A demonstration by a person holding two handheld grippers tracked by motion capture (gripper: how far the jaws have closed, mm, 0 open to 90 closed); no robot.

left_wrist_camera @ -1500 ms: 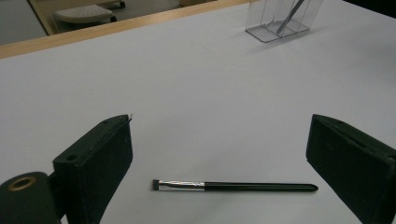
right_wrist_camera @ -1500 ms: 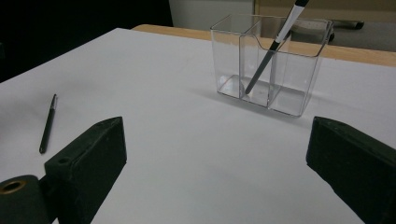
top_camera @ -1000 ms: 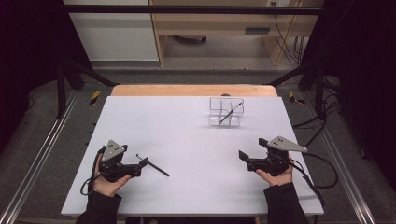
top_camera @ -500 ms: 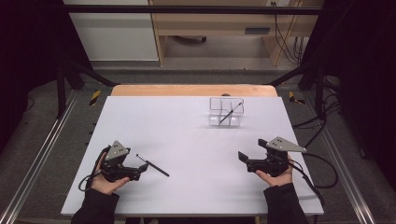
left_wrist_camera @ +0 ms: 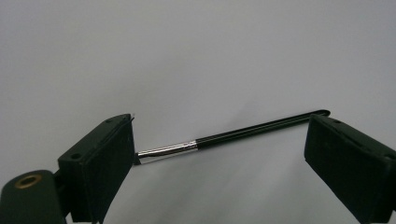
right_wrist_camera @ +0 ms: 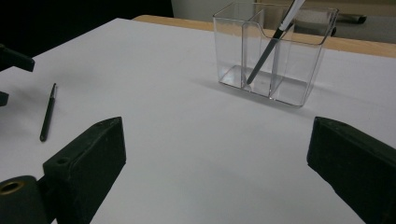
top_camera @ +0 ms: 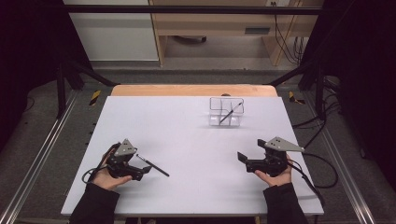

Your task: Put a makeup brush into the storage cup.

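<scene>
- The white bench point(top_camera: 187, 135) carries a clear two-compartment holder point(top_camera: 225, 112) near its far edge, with one pen point(top_camera: 230, 113) leaning inside.
- The right tool point(top_camera: 243, 157) rests near the front right, jaws wide and empty, facing the holder.
- The left tool point(top_camera: 145, 171) sits front left, jaws wide, flanking a black pen point(left_wrist_camera: 233, 136) lying flat on the bench.
- Judged step: about to grasp. Next, close the jaws across the shaft, then lift and carry it to the holder.

A slim black pen point(left_wrist_camera: 243, 132) with a silver end lies flat on the white table point(top_camera: 196, 140).
</scene>
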